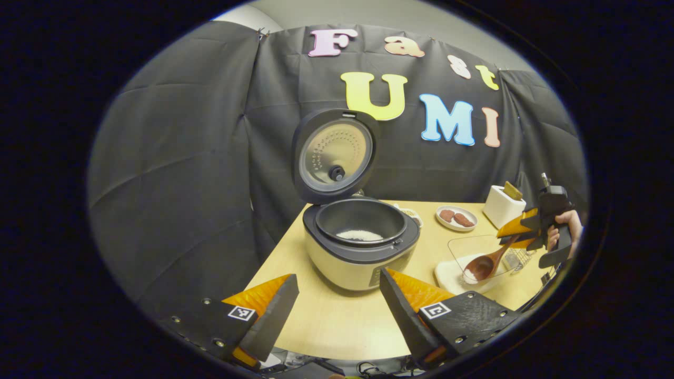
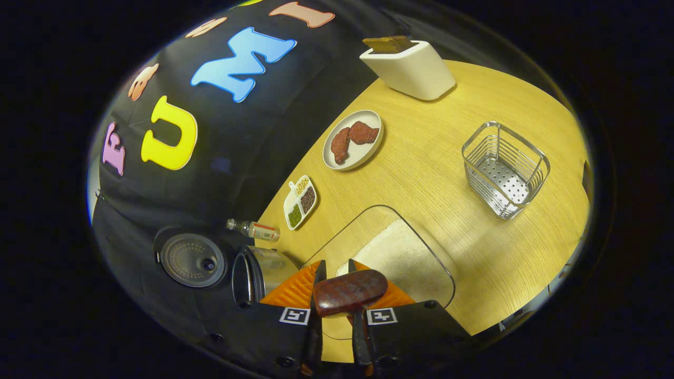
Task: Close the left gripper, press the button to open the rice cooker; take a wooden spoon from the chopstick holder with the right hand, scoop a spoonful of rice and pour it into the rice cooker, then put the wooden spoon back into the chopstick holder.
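A wooden spoon (image 1: 487,263) is clamped by its handle between both fingers of the right tool (image 1: 518,231). In the left gripper view its bowl dips into a clear glass dish of white rice (image 1: 476,263) at the right side of the counter (image 1: 337,321), with a few grains at the bowl's edge. In the right gripper view the handle end (image 2: 350,292) lies crosswise between the fingers, above the same rice dish (image 2: 400,252).

The rice cooker (image 1: 360,245) stands to the left of the dish with its lid (image 1: 334,155) raised upright, and a thin layer of rice shows in the dark inner pot. The left tool (image 1: 337,310) hangs released, fingers spread wide, in front of the cooker and touching nothing.

Further out on the counter are a wire chopstick holder (image 2: 505,168), holding nothing, a plate with two pieces of meat (image 2: 354,139), a small divided dish of grains (image 2: 300,201), a little bottle (image 2: 255,229) lying on its side, and a white toaster (image 2: 410,66) with a slice in it.

The scooping step seems under way. The risk ahead is spilling: the handle looks held near its far end, so a loaded bowl could twist in the grip, and any tilt between dish and pot would scatter rice on the counter
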Tool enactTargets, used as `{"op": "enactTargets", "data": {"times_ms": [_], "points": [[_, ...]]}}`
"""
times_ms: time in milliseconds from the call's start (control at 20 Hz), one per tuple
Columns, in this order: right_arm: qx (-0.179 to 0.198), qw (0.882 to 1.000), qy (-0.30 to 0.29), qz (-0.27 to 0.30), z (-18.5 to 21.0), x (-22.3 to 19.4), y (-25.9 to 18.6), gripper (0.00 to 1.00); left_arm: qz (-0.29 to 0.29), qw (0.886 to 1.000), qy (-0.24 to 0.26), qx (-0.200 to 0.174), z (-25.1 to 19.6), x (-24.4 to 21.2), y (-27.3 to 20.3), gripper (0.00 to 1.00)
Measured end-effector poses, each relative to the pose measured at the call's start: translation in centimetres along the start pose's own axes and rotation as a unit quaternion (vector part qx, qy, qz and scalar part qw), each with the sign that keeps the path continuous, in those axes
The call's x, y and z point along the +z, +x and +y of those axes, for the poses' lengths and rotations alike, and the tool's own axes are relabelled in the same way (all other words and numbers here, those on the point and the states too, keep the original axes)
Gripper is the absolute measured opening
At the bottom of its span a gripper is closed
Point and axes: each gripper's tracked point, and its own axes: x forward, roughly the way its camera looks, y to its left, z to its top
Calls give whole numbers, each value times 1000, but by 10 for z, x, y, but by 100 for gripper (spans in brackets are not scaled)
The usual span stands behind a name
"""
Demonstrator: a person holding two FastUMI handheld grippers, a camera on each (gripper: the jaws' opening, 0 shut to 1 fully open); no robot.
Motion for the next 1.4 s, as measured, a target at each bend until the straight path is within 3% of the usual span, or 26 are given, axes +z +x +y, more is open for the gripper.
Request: {"op": "enactTargets", "data": {"times_ms": [350, 650, 1050, 1400], "points": [[26, 994, 100, -28, 18, 47, -16, 22, -5, 1000, -4, 0, 4, -4, 3, 96], [81, 986, 143, 2, 66, 60, -20, 25, -8, 1000, -11, 22, 17, -4, 3, 97], [137, 984, 107, 46, 158, 67, -11, 22, -11, 997, -40, 62, 27, -1, -6, 97], [166, 982, 37, 76, 236, 41, 18, 24, -11, 996, -38, 81, 36, -6, -18, 96]]}}
